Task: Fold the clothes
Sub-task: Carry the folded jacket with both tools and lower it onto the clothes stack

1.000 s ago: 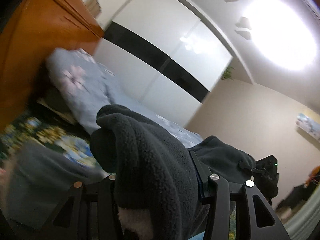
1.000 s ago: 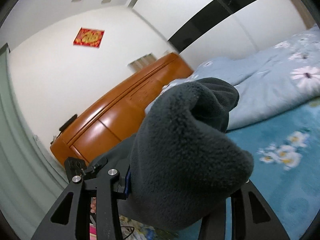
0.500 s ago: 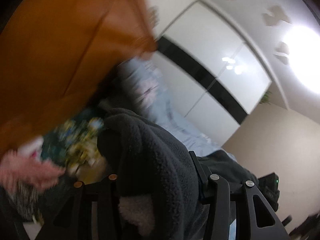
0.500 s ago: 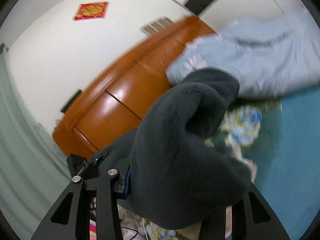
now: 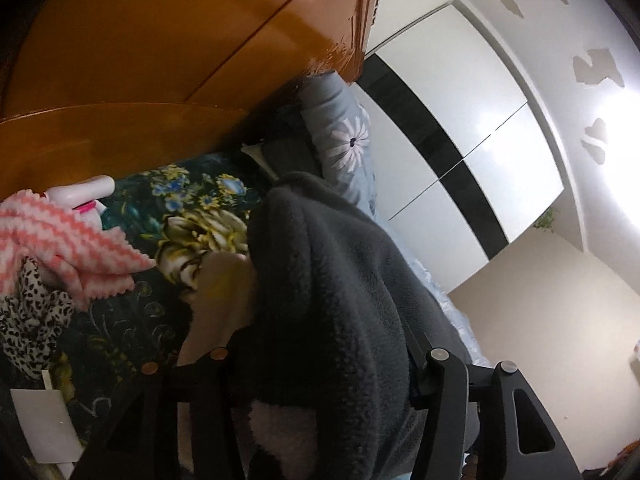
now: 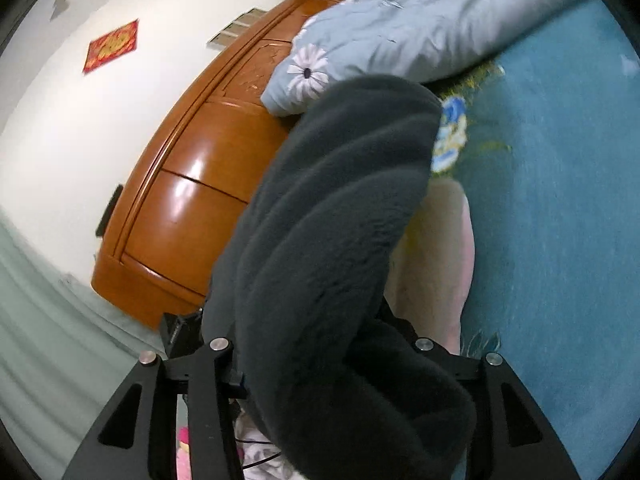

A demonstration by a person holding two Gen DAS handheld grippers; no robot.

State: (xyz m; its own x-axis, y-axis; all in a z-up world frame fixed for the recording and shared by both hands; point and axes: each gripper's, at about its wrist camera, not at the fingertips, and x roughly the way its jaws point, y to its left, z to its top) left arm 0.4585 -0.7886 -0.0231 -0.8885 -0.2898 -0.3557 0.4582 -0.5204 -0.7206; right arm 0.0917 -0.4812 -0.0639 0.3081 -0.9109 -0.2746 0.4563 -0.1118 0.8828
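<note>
A dark grey fleece garment point(image 5: 328, 312) fills the middle of the left wrist view, bunched between the fingers of my left gripper point(image 5: 320, 364), which is shut on it. The same fleece garment point(image 6: 336, 240) hangs over my right gripper point(image 6: 320, 344), which is also shut on it. The fingertips of both grippers are hidden by the cloth. A cream and pink cloth point(image 6: 436, 256) lies on the bed below the fleece, also in the left wrist view point(image 5: 220, 292).
A wooden headboard point(image 5: 160, 52) stands close ahead, also in the right wrist view point(image 6: 192, 184). A pale blue flowered duvet point(image 6: 400, 32) is bunched at the head of the teal floral bedspread point(image 6: 560, 200). A pink striped cloth point(image 5: 64, 248) and a leopard-print cloth point(image 5: 28, 328) lie at the left.
Both grippers have tipped down and swung toward the headboard with the fleece still held. The headboard, the bedspread and the cloths on it have come into view.
</note>
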